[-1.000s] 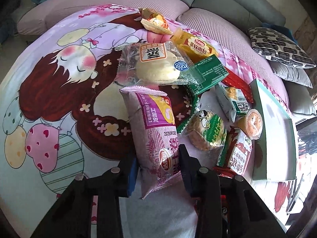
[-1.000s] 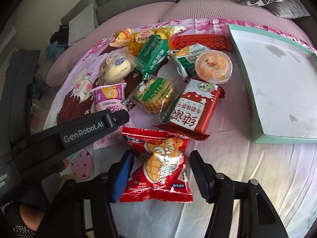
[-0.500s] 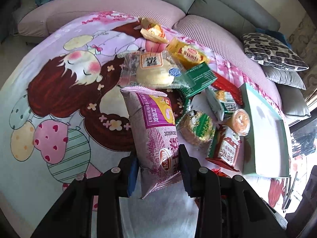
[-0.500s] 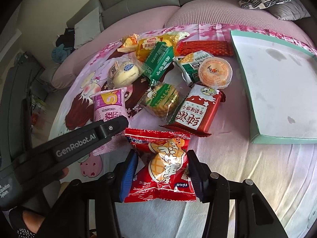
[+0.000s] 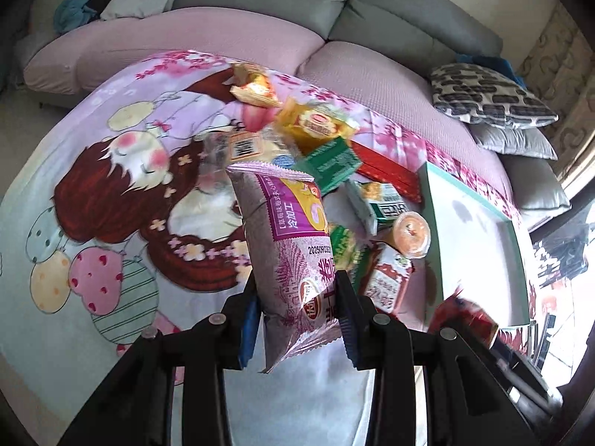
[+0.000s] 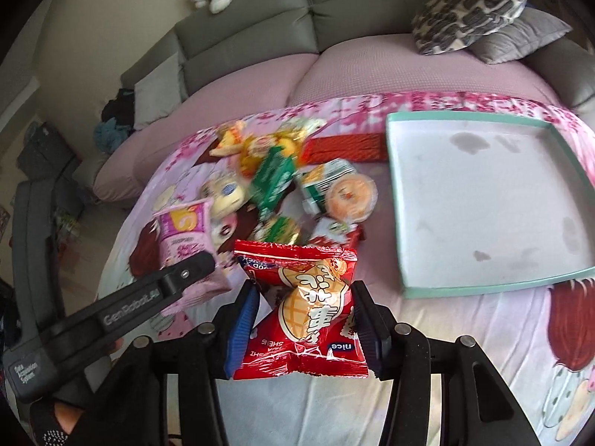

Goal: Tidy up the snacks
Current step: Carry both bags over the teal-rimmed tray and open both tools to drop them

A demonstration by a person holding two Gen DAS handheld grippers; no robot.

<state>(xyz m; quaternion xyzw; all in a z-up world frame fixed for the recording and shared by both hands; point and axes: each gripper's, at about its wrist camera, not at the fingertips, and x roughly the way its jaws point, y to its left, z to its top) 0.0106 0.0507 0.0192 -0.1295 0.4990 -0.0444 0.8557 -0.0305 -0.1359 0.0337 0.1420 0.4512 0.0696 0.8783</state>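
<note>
Now the left gripper is pinching a pink snack bag between its two fingers and holding it up above the cartoon blanket. Just right of it, the right gripper is squeezing a red snack bag the same way. More snacks are lying in a pile on the far side of both bags. At the far right, a green-edged tray is sitting flat on the blanket.

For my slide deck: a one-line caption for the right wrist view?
Right claw shut on a red snack packet, held above the bedspread beside the teal tray.
</note>
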